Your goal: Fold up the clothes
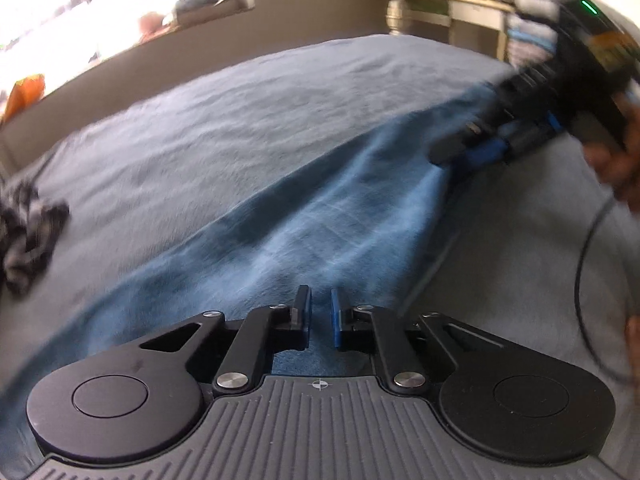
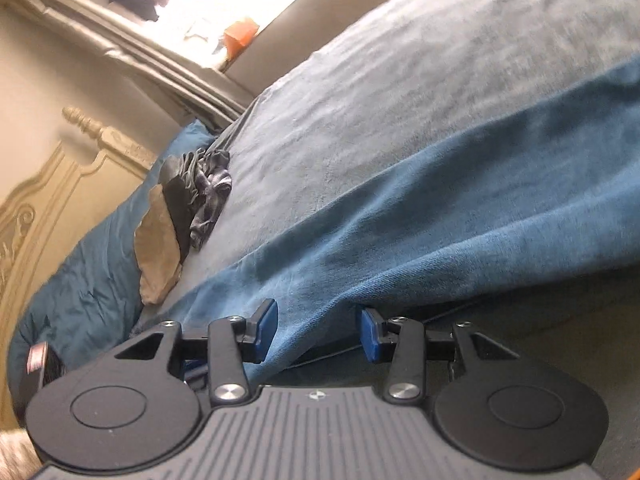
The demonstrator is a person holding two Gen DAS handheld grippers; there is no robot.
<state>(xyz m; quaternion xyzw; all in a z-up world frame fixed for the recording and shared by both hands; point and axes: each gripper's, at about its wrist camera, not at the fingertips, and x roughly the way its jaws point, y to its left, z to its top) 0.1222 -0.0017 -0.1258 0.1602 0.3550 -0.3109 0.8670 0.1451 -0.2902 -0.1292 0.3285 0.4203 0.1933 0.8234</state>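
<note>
A blue garment (image 1: 288,224) is stretched in a long band across the grey-blue bed cover (image 1: 240,112). My left gripper (image 1: 321,314) is nearly shut, its pads pinching the near end of the garment. In the left wrist view my right gripper (image 1: 452,156) is at the far end of the garment, at the upper right. In the right wrist view my right gripper (image 2: 319,330) has its jaws well apart, with the garment (image 2: 420,216) running between the pads (image 2: 267,322); the cloth fills only part of the gap.
A crumpled dark striped cloth (image 1: 28,236) lies at the bed's left; it also shows in the right wrist view (image 2: 208,196) beside tan and black pieces (image 2: 158,240). A teal pillow (image 2: 80,280), a carved headboard (image 2: 48,208), a side table (image 1: 452,4) and a window sill stand around the bed.
</note>
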